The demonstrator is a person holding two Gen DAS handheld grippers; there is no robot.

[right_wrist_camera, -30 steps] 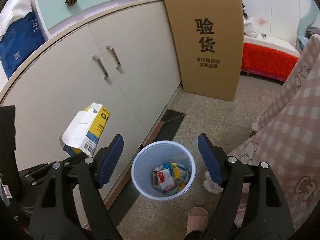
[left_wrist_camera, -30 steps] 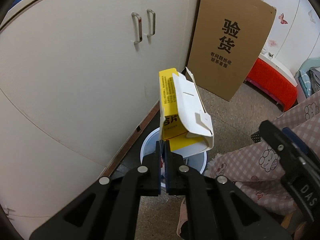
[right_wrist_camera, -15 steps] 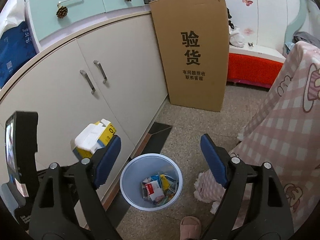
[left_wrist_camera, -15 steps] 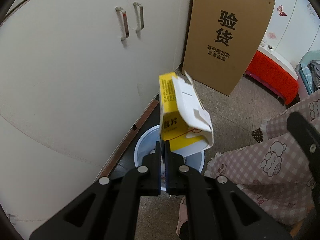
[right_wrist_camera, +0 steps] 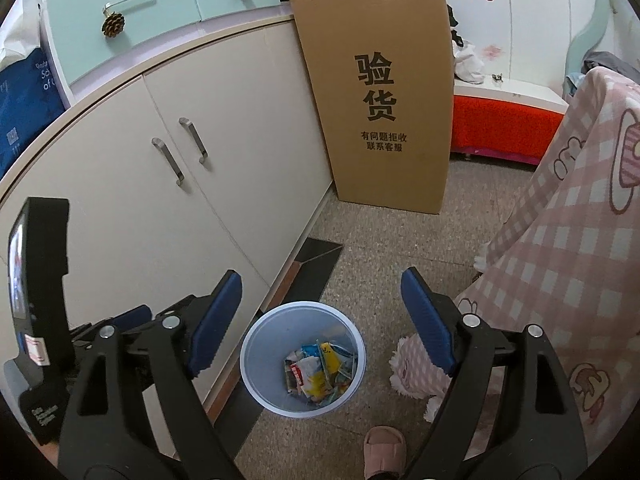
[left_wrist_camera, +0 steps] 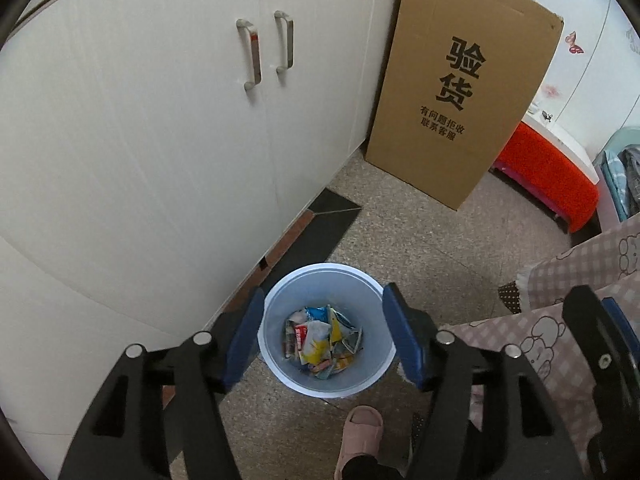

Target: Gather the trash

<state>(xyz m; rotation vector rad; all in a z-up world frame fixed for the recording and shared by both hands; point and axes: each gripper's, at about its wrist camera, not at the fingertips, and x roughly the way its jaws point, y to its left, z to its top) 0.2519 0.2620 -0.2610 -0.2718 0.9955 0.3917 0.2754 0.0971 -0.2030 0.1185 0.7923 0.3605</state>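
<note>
Round pale-blue plastic trash bin (left_wrist_camera: 326,330) sits on the speckled floor, directly below and between the left gripper's (left_wrist_camera: 323,340) blue pads, holding a heap of crumpled wrappers and packets (left_wrist_camera: 320,340), yellow, white, red and blue. Left gripper jaws are opening, nothing between them, no pad contact with anything. From the right wrist view the same bin (right_wrist_camera: 303,358) lies low between the right gripper's (right_wrist_camera: 320,322) fingers; those jaws stand wide apart and empty. Beyond the left gripper's left finger: cream two-door cabinet (left_wrist_camera: 160,140) with metal bar handles. Ahead of both: tall brown cardboard box (left_wrist_camera: 464,88) with black printed characters, leaning against the cabinet end. To the right of the grippers: pink checked cartoon-print cloth (right_wrist_camera: 580,260). A pink slipper (left_wrist_camera: 360,430) shows near the bin, just under the left gripper.
</note>
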